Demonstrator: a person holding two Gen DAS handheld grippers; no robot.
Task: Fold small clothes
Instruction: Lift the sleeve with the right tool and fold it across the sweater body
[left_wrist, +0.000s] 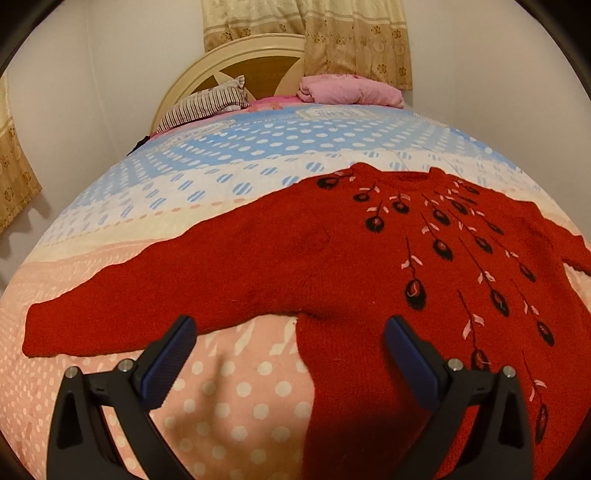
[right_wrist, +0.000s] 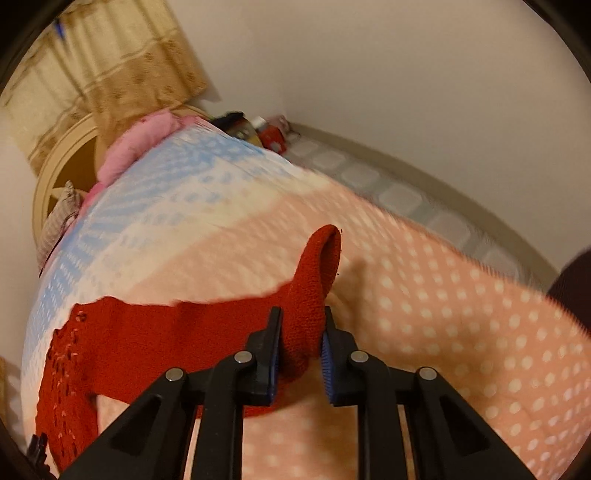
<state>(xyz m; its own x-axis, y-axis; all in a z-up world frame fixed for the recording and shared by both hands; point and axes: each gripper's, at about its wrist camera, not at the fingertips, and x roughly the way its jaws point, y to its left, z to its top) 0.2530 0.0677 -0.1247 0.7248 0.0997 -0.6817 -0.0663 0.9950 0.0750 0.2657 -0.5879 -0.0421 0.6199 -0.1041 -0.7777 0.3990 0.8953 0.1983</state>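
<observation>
1. A red knitted sweater (left_wrist: 332, 258) with black and pink flower embroidery is spread front-up on a polka-dotted bedspread (left_wrist: 229, 398) in pink, cream and blue bands.
2. The left gripper (left_wrist: 291, 332) is held wide open above the sweater's side edge below the armpit; nothing is gripped.
3. The right gripper (right_wrist: 301, 328) is nearly closed, its blue pads pinching the sweater's sleeve (right_wrist: 314, 295), whose cuff is lifted clear of the bedspread.
4. A folded pink blanket (left_wrist: 351, 90) and a striped pillow (left_wrist: 207, 105) are seen by the headboard.

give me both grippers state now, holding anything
Left gripper: open, holding nothing, jaws wide above the red knitted sweater on the polka-dot bedspread.
Right gripper: shut on the sweater's sleeve.
</observation>
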